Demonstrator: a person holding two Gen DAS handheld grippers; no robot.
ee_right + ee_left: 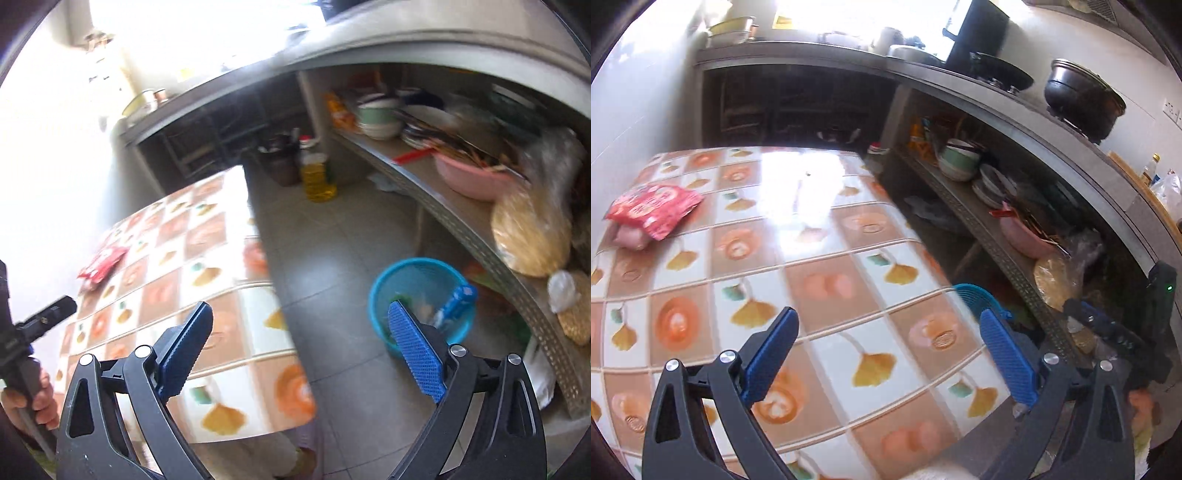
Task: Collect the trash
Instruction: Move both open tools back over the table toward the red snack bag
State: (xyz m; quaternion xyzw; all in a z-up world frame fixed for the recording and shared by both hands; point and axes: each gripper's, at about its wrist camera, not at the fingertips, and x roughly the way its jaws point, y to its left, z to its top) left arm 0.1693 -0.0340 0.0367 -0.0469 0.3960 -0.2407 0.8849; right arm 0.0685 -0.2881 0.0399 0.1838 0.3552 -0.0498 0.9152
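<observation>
A red snack wrapper [653,209] lies on the far left of the patterned table [827,236], partly over a pinkish item [629,236]. It also shows in the right wrist view [101,263]. My left gripper [888,326] is open and empty above the table's near right part, far from the wrapper. My right gripper [300,320] is open and empty over the table's edge and the floor. A blue mesh trash basket [421,299] stands on the floor and holds a blue packet [456,301] and other scraps. Its rim shows in the left wrist view [975,295].
A grey counter runs along the right with a lower shelf [454,221] holding bowls, plates, a pink basin [471,179] and bagged food [532,236]. An oil bottle [317,175] stands on the tiled floor. Pots [1082,99] sit on the counter top.
</observation>
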